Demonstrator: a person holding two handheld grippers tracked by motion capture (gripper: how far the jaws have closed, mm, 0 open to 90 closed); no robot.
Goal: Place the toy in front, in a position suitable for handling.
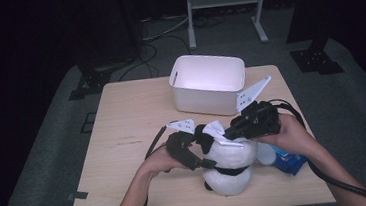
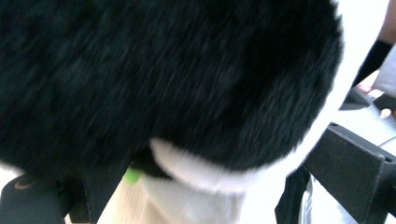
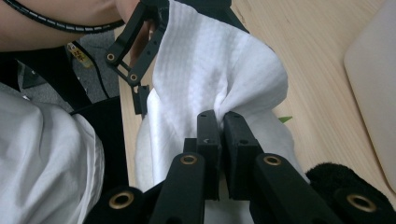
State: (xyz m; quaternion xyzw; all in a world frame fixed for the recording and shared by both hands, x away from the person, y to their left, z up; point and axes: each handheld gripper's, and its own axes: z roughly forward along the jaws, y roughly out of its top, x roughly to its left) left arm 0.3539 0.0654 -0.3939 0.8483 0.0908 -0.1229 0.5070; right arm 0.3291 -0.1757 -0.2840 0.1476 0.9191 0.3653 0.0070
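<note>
Right gripper is clenched on a fold of white cloth; in its own view the two black jaws meet with the waffle-textured fabric bunched between them. From above, that gripper reaches in from the right, low over a black-and-white plush toy, and the cloth lies draped over the top of the toy.

Left gripper comes in from the other side, against the toy's left flank. Its view is blurred and crowded by black fur, with a band of white fur beneath; its jaws stand apart on either side of the plush, and I cannot see the pads pressing on it, so it looks released.

Plush and cloth sit near the front edge of the wooden table, somewhat right of its middle. Just to the right of the toy, under the right hand, lies a blue packet, close to the front right corner. A white bin stands at the back edge, well apart from the toy, its opening facing up.

Both forearms rise from the front edge, black cables trailing from each gripper.
</note>
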